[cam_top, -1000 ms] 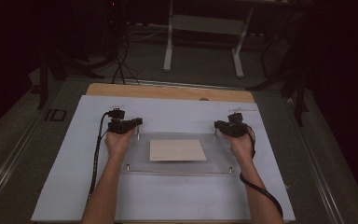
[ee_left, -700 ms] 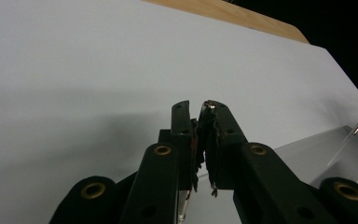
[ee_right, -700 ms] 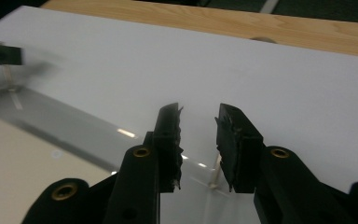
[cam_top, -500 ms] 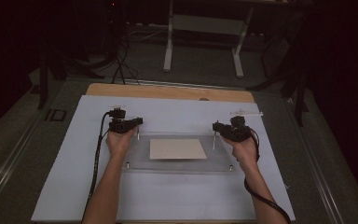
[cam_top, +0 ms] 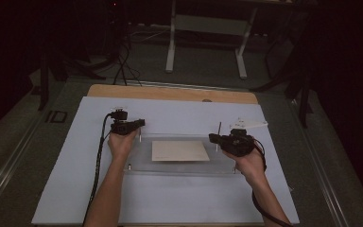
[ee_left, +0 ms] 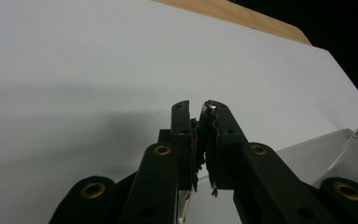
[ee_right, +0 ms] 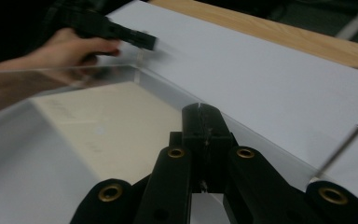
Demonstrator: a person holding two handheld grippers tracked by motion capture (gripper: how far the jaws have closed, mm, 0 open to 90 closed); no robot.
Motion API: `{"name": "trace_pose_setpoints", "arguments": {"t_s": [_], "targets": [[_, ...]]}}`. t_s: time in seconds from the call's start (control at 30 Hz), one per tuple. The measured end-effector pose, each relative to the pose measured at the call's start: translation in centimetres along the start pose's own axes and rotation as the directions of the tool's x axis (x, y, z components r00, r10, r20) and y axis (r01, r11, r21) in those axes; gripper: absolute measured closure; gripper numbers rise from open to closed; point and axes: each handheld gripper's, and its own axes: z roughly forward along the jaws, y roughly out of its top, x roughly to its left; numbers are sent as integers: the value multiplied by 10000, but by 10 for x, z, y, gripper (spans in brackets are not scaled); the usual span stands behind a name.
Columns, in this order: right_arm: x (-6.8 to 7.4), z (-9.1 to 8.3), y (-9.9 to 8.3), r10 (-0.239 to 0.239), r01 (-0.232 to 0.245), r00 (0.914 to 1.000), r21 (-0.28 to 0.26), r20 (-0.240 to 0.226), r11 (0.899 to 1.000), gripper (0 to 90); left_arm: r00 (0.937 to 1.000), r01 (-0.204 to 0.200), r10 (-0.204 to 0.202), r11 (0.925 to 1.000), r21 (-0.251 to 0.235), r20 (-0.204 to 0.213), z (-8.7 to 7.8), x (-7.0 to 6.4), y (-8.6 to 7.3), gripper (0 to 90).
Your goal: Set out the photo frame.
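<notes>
With the left gripper (cam_top: 141, 123) clamped on a corner pin (ee_left: 209, 106) and the right gripper (cam_top: 211, 137) closed empty beside another, the clear plate (cam_top: 179, 166) over the cream sheet (cam_top: 179, 151) lies mid-surface, apparently awaiting pin removal.

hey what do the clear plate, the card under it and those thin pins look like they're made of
Plate: likely acrylic, glossy; see-through, bright edges, reflections in the right gripper view. Card: seems paper or thin cardboard, matte beige; whether it lies under or inside the plate is unclear. Pins: probably metal, thin, grey, with a slight shine.
</notes>
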Motion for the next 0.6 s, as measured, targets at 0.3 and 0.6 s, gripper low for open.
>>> {"name": "trace_pose_setpoints", "arguments": {"t_s": [0.3,0.6], "targets": [[30,-12,-7,-710,707,9971,-102,-257,9974,900,10000,51,-51,10000,37,-8,1,0,1,823],[51,-16,-15,-1119,1113,9924,-142,-520,9937,900,9999,140,-141,9999,93,74,1,1,1,822]]}}
